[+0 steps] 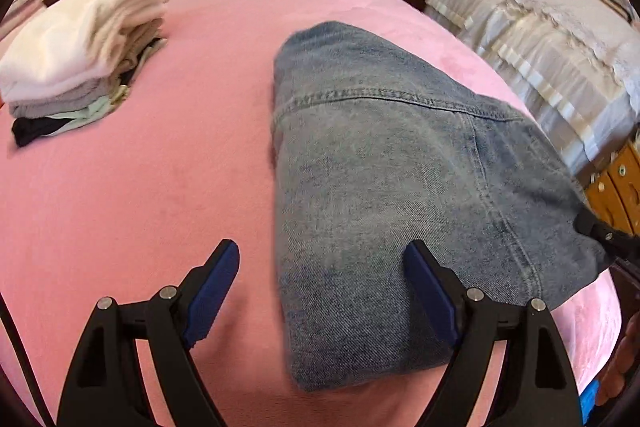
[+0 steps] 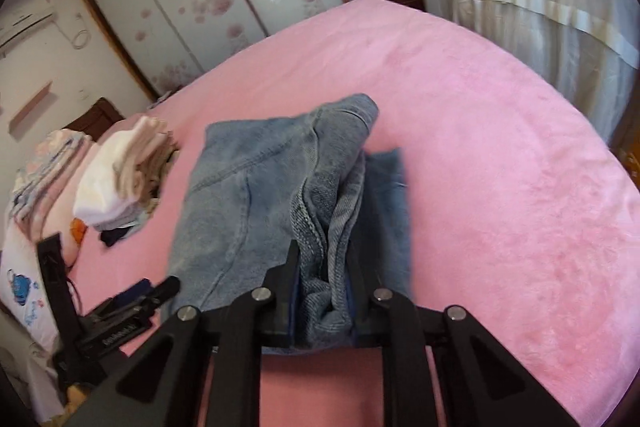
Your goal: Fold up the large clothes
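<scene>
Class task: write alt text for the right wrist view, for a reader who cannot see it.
The right tongs are shut on a bunched edge of the folded jeans, which lie on a pink bed. A stack of folded clothes sits to the left, and the left tongs show at the lower left.

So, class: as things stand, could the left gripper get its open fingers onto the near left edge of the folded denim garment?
Probably yes. The left gripper is open right at the denim garment, one finger over the cloth, the other over bare pink bedcover; nothing lies between.
</scene>
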`<state>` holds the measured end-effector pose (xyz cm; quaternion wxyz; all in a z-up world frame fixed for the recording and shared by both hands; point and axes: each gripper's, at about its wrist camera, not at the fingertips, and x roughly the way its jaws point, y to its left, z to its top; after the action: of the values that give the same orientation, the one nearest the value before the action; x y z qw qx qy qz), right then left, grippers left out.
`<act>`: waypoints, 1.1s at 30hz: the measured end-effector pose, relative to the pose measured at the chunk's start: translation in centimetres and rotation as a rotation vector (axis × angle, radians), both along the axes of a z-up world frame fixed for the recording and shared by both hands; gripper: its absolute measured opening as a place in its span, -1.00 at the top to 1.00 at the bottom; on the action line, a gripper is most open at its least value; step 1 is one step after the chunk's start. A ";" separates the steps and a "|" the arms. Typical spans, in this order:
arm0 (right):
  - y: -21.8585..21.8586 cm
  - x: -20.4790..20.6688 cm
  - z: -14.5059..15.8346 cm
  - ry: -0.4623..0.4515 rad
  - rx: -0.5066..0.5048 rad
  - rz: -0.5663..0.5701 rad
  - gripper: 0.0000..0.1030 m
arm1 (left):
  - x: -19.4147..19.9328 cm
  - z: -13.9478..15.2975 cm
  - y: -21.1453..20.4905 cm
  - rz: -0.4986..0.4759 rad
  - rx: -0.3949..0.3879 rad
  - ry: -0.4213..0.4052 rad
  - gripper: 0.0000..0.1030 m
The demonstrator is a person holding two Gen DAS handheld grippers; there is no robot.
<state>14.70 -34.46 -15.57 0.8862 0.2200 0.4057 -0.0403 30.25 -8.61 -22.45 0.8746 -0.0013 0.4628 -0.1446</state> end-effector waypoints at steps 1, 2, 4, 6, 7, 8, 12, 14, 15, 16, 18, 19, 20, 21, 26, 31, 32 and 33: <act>-0.4 0.0 -1.6 0.034 0.011 -0.012 0.68 | 0.1 -0.6 -0.5 -0.006 0.019 0.013 -0.63; -0.7 0.1 -3.6 0.070 0.020 -0.012 0.67 | 0.1 -1.2 -0.9 -0.008 0.036 0.022 -0.63; -0.7 0.1 -5.8 0.098 0.014 -0.014 0.57 | 0.1 -1.9 -1.3 -0.011 0.039 0.030 -0.66; -0.7 -0.3 -5.6 0.072 0.015 -0.030 0.48 | 0.2 -2.0 -1.1 -0.008 0.029 0.034 -0.66; -0.7 -0.4 -5.3 0.068 0.018 -0.033 0.41 | 0.2 -2.0 -1.0 -0.008 0.026 0.037 -0.66; -0.7 -0.4 -4.8 0.069 0.012 -0.035 0.36 | 0.4 -1.9 -0.8 -0.011 0.020 0.042 -0.66; -1.5 -0.4 -3.5 0.071 0.000 -0.004 0.21 | 0.8 -1.2 -0.1 -0.038 -0.003 0.081 -0.66; -2.5 0.0 -2.5 0.057 0.033 0.018 0.16 | 1.1 -0.4 0.1 -0.061 -0.007 0.075 -0.66; -3.0 0.2 -2.1 0.045 0.039 0.018 0.08 | 1.3 0.3 0.3 -0.075 -0.008 0.062 -0.66; -3.3 0.7 -1.8 0.037 0.036 0.014 0.00 | 1.7 0.8 0.3 -0.083 -0.008 0.053 -0.66; -4.1 1.9 -1.1 0.022 0.030 0.004 -0.07 | 3.0 1.7 0.4 -0.093 -0.006 0.043 -0.66; -4.5 3.1 -1.0 0.016 0.036 0.002 -0.09 | 3.8 2.0 0.3 -0.097 -0.003 0.044 -0.66; -4.9 4.6 -1.1 0.024 0.046 0.006 -0.10 | 4.8 2.1 0.1 -0.107 -0.001 0.045 -0.66; -5.1 5.6 -1.4 0.037 0.052 0.004 -0.10 | 6.0 2.2 -0.2 -0.114 0.007 0.042 -0.66; -7.2 11.6 -4.2 0.106 0.154 -0.016 -0.10 | 11.1 1.2 -2.0 -0.121 0.030 0.077 -0.66; -7.0 13.4 -4.3 0.065 0.130 0.040 0.75 | 13.9 0.1 -3.6 -0.132 0.066 0.071 -0.53; -6.7 13.5 -3.6 0.023 0.100 0.058 0.76 | 13.8 0.2 -3.9 -0.141 0.084 0.040 -0.37; -6.5 13.6 -3.1 -0.015 0.080 0.071 0.77 | 13.5 0.2 -4.1 -0.143 0.094 0.021 -0.32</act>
<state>28.27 -40.97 -18.67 0.8806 0.2411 0.4079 0.0094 43.78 -12.73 -22.24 0.8563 0.0713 0.4771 -0.1847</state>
